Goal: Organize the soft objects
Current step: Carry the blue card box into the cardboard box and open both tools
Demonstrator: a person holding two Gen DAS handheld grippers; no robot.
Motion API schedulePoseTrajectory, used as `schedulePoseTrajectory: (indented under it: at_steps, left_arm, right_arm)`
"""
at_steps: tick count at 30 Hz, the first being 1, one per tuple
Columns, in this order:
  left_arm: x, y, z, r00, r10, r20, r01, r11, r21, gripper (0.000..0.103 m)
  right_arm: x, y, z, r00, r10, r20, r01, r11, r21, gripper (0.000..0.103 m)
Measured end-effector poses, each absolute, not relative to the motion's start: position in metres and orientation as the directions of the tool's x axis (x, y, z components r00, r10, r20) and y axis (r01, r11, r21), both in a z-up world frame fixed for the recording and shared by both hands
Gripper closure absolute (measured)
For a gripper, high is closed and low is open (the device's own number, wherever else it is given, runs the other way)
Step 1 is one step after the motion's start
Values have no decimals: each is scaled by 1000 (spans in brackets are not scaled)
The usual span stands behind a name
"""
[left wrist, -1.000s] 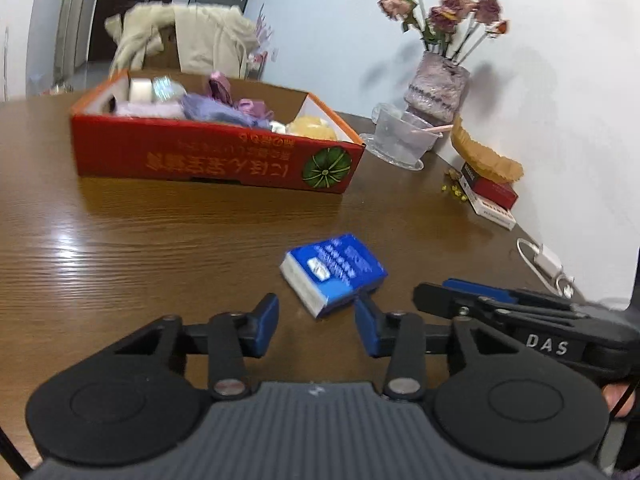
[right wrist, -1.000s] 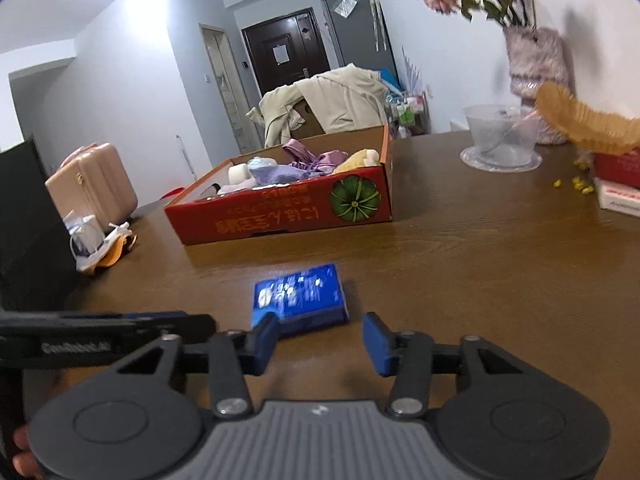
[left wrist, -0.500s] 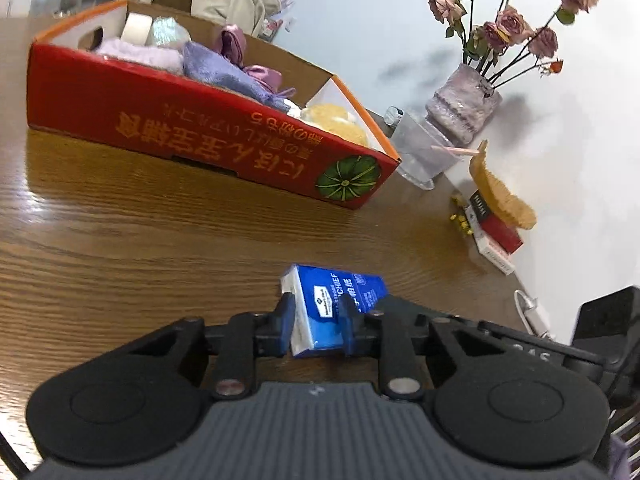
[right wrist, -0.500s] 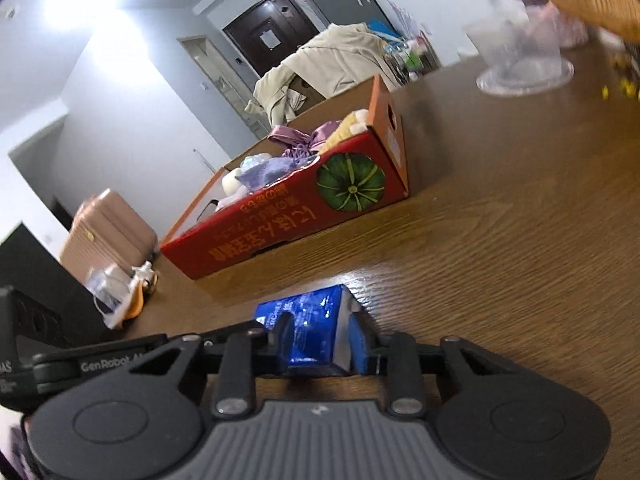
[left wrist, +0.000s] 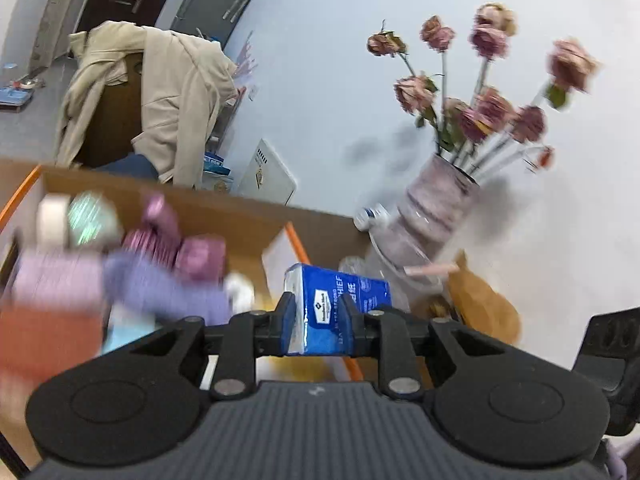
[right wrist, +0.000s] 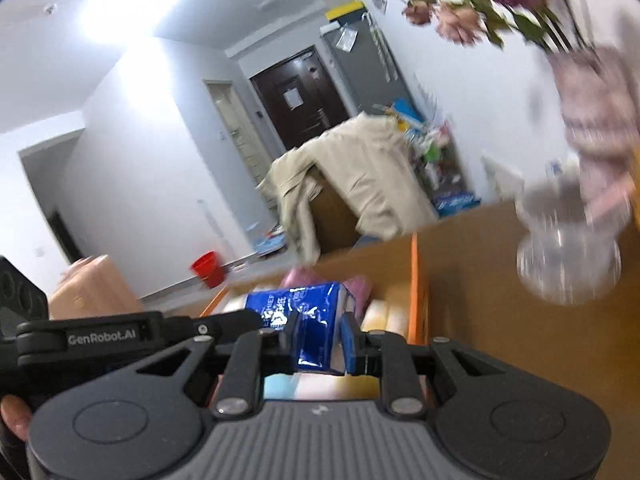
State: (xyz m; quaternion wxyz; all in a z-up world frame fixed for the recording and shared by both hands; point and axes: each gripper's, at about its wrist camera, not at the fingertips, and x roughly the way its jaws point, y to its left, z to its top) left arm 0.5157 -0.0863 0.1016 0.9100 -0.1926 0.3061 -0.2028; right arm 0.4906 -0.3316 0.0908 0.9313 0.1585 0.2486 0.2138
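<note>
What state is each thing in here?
Tissue pack: lifted, clamped from both sides, above the box.
Left hand-held gripper: shut on the pack.
Right hand-held gripper: shut on the pack.
Box: open-topped, holding soft items.
Vase: upright, holding flowers.

– What do the tools look like?

– The left gripper [left wrist: 318, 314] is black, with a ribbed grey housing, two round discs, silver screws and blue pads [left wrist: 286, 330].

– And the other?

– The right gripper [right wrist: 318, 336] matches. At that frame's left, white "GenRobot.AI" lettering; bare fingertips [right wrist: 14, 420] at lower left.
</note>
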Motion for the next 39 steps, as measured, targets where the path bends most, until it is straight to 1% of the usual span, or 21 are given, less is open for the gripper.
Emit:
schedulePoseTrajectory:
  at_steps: [3,6,7,8,10,12,15,16,18,20,24,26,29,31,32,34,35,37,39]
  left_arm:
    - [591,-82,91,697,-502,-511,199,821,-535,80]
    - [638,-78,69,682,-495,-539,148,814,-561,80]
    - [648,-80,60,672,-482,-562,132,825,-549,80]
    - [659,-84,52,663,-457,-593,133,852,-507,80]
    - [671,-85,37,650,-422,-631,115,876,-468,80]
    - [678,-84,27,636,-370,-677,81,905,-418,80]
    - [673,-73,32,648,-384,-658,87,895,-437,79]
    - [669,-70,38,656,-390,-646,102,894,-436,79]
    - [658,-66,53,676,-374,-635,114,904,-412,79]
    - [644,-59,71,695,-363,-621,131,913,-387,79]
    - [594,-42,114,746,-313,-587,166,942,-292,78]
    - [564,-32,130,762,-283,-583,181,957,-228,72]
    - [510,-17,144,781,-207,-590,178,978,-107,59]
    - [480,-10,147,792,-154,-591,159,986,-43,48]
    - [463,-6,148,801,-126,-585,146,989,-14,45]
    - [438,-1,149,817,-107,-567,135,991,8,32]
    - [424,1,149,827,-97,-554,130,991,20,30]
    - [399,4,149,859,-68,-508,107,993,48,19]
    - [367,7,142,899,-30,-437,67,995,71,14]
  right_arm:
    - [555,-323,96,790,426,-441,-276,889,365,83]
    - [611,-318,85,770,388,-506,-226,908,353,83]
    - [623,-314,80,762,376,-528,-219,916,336,83]
    - [634,-306,75,759,345,-552,-221,934,279,84]
    - [649,-286,62,750,271,-603,-224,962,154,87]
    - [658,-274,54,743,254,-619,-240,965,108,87]
    - [660,-267,50,757,213,-617,-224,973,61,87]
    - [660,-266,51,751,219,-623,-234,970,59,87]
    - [657,-269,54,736,246,-631,-251,964,83,87]
    - [647,-270,67,752,221,-621,-239,969,56,86]
    - [613,-281,107,760,257,-597,-260,962,83,85]
    - [589,-285,129,770,255,-585,-270,961,63,82]
    - [548,-292,153,762,289,-579,-300,951,80,73]
    - [516,-291,162,771,284,-569,-309,950,55,58]
    - [499,-290,165,783,276,-557,-309,950,36,54]
    - [469,-284,169,804,256,-537,-299,954,7,41]
    - [453,-282,170,816,249,-521,-291,957,1,38]
    - [421,-275,168,837,232,-496,-280,960,-24,28]
    - [392,-268,162,861,214,-461,-263,964,-45,27]
